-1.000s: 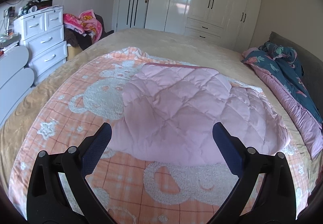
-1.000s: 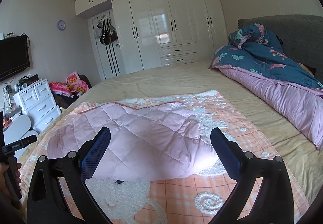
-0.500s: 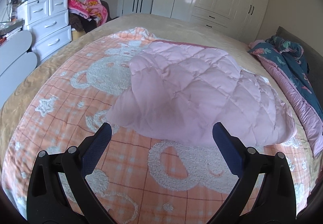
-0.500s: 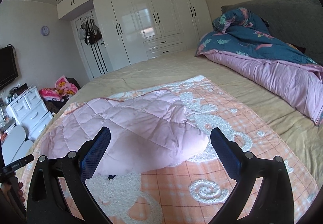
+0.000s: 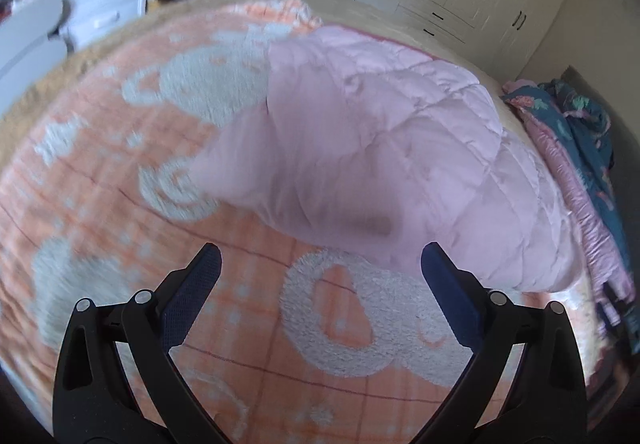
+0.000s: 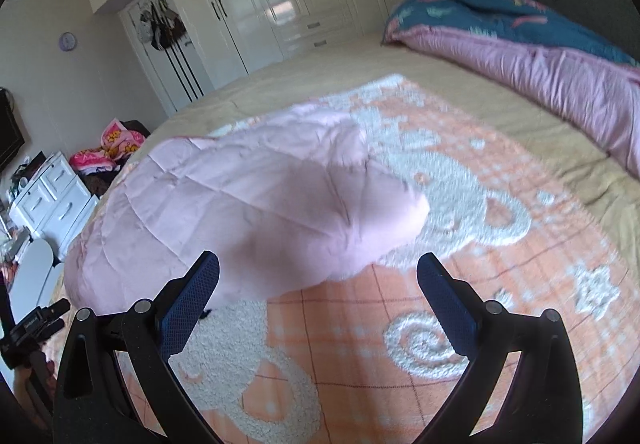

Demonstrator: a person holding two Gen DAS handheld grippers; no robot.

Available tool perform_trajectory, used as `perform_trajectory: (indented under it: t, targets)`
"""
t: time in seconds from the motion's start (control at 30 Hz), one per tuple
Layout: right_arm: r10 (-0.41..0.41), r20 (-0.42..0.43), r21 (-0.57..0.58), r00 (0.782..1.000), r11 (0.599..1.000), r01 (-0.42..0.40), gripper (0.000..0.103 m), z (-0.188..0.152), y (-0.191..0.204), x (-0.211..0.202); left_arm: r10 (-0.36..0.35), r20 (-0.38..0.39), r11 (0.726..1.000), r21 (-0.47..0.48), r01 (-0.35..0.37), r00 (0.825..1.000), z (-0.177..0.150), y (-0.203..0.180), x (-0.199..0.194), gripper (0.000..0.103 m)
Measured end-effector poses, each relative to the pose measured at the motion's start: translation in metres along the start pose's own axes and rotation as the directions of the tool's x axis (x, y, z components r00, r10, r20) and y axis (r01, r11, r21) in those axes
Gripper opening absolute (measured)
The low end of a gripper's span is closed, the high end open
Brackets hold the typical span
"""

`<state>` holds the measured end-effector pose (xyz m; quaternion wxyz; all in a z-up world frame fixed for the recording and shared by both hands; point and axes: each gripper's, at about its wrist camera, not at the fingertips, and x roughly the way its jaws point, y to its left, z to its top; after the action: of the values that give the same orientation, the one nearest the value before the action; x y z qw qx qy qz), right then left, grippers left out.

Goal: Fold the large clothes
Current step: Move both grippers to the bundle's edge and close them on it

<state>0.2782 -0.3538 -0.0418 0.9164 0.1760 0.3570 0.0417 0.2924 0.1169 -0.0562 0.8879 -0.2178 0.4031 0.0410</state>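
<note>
A pink quilted padded garment [image 5: 384, 148] lies spread on an orange checked blanket with white bear patterns [image 5: 328, 324] on the bed; it also shows in the right wrist view [image 6: 256, 212]. My left gripper [image 5: 320, 284] is open and empty, just short of the garment's near edge. My right gripper [image 6: 318, 284] is open and empty, with its left finger [image 6: 188, 304] near the garment's near edge. Part of the left gripper [image 6: 36, 324] shows at the far left of the right wrist view.
A blue and pink duvet [image 6: 520, 40] is piled along the headboard side of the bed. White wardrobes [image 6: 280, 0] line the far wall. A white drawer chest [image 6: 52, 196] and a pile of clothes [image 6: 108, 152] stand beside the bed.
Both grippers have tilted down and moved closer to the pink garment, which now fills more of each view. Both stay open.
</note>
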Motion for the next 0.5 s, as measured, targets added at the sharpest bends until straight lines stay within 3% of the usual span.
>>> perform_trajectory:
  t: [0.33,0.5]
  targets:
    - [0.020,-0.088,0.094,0.996,0.996,-0.011,0.099,-0.002,-0.018,0.035,-0.149,-0.041,0.977,-0.162,0.141,0.988,0.008,0.015,0.024,0.094]
    - [0.028,-0.117,0.143,0.993,0.990,-0.011,0.099,-0.001,-0.024,0.055,-0.204,-0.044,0.947,-0.263,0.186,0.978,0.016,0.025,0.040,0.094]
